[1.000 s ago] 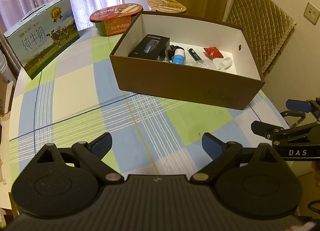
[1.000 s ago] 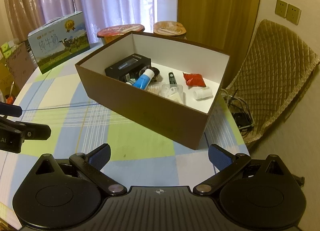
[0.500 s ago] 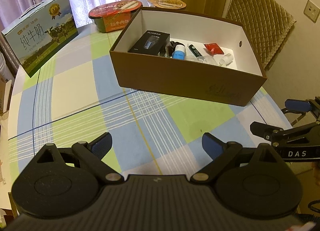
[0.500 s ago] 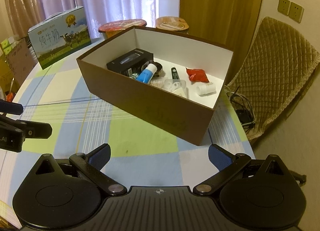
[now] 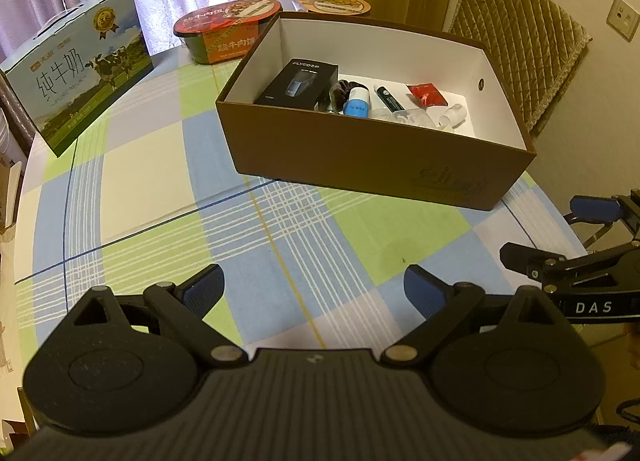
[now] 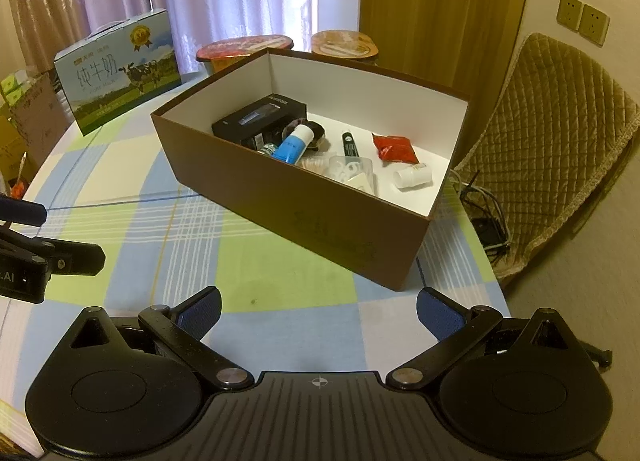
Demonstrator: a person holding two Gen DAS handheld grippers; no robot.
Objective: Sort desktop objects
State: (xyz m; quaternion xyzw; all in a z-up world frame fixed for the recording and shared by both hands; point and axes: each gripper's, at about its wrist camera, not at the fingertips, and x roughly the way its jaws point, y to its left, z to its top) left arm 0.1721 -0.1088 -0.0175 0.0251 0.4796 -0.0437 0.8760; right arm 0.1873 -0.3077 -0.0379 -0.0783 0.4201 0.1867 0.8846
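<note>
One brown cardboard box (image 6: 320, 217) is sitting on one checked tablecloth (image 6: 280, 281). Inside it, seven things are showing — one black product box (image 6: 260, 119), one blue-and-white bottle (image 6: 294, 143), one dark round item (image 6: 318, 129) behind that bottle, one black tube (image 6: 350, 145), one red packet (image 6: 394, 147), one clear plastic pack (image 6: 352, 173) and one small white bottle (image 6: 412, 177). Beyond the box, two lidded instant-food bowls are standing — one red (image 5: 230, 31), one orange (image 5: 330, 1) — along with one milk carton case (image 5: 76, 79). Two grippers are hovering, left (image 5: 314, 289) and right (image 6: 318, 309), and one quilted chair (image 6: 560, 133) is standing beside the table.

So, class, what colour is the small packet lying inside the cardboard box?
Red packet, clearest in the right wrist view.
</note>
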